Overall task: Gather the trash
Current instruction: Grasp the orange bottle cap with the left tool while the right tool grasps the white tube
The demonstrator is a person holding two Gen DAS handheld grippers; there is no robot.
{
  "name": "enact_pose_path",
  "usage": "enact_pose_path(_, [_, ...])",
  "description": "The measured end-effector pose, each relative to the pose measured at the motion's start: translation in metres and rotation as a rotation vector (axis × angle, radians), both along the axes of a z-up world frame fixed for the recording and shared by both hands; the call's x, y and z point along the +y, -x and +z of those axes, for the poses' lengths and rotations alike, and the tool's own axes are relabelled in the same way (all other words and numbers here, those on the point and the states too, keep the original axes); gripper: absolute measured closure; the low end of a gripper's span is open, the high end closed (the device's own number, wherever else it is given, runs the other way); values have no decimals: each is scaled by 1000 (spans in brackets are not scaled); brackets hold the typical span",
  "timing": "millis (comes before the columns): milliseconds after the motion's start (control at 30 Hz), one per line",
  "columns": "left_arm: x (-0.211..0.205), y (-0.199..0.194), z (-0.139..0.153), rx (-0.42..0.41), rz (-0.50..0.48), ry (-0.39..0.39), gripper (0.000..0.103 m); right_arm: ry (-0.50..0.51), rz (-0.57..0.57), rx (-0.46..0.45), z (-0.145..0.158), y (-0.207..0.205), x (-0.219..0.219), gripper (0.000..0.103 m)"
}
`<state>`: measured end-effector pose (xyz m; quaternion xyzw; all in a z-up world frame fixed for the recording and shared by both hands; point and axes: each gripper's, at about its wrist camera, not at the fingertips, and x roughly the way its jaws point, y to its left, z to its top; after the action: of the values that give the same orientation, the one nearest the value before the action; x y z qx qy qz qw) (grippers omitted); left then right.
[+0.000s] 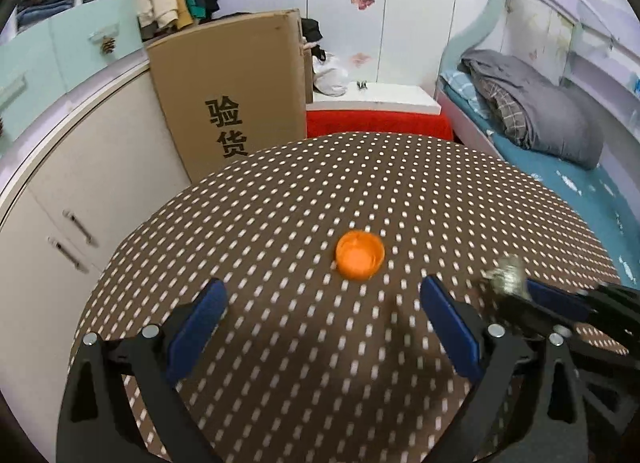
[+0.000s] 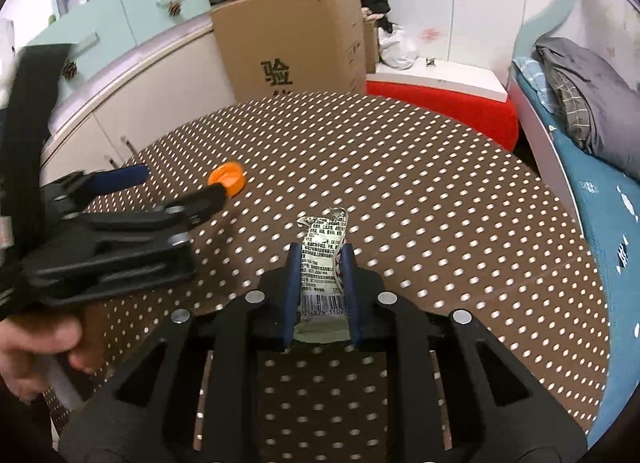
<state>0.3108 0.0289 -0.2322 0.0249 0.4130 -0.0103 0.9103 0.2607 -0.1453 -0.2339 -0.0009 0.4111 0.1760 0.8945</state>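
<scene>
While the left tongs (image 1: 320,305) stand wide open just above the tabletop (image 1: 280,191), holding nothing, an orange bottle cap (image 1: 360,255) lies on the dotted brown cloth just beyond their blue pads (image 1: 198,325), a little toward the right pad and apart from both. The cap rests with its hollow side up. In the right wrist view the same cap (image 2: 228,179) shows at the tips of the left tongs (image 2: 176,187), which come in from the left with a hand (image 2: 36,347) gripping the handle below them.

The right tongs (image 2: 320,251) are closed tight on a crumpled wrapper (image 2: 323,263), white with black print and a barcode near its lower end. The wrapper stands between the two blue pads, and its torn top sticks out past their tips. It is held to the right of the cap, well apart from it. In the left wrist view the wrapper (image 1: 506,275) appears blurred, right of the cap, at the front of the right tongs (image 1: 532,295).

Beyond the cap, past the far edge of the tabletop, a large cardboard box (image 1: 236,91) with black characters leans against a white cabinet (image 1: 80,183). Right of the box stands a red stool (image 1: 376,123) with a white top, and farther right a bed (image 1: 560,167) with a grey quilt.
</scene>
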Motion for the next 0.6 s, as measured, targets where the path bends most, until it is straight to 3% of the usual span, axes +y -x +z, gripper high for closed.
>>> enact_pose_path(100, [-11,-21,-8,20,-23,-40,8,-24,-17,-5,2,-1,-10,83])
enact_pose_path(167, [-13,-28,-12,34,-35,-27,18,-32,-23,-8,3,-1,-14,83])
enact_pose_path(200, [-13,-31,-16,58,-45,0,38,-34,-27,-11,3,0,-16,83])
enact_pose_path(300, [-18,-28,-15,45,-73,4,74,-42,-40,-13,4,0,-24,83])
enact_pose_path(600, [-27,16,-8,25,-127,61,75,-73,-81,-33,18,25,-50,83])
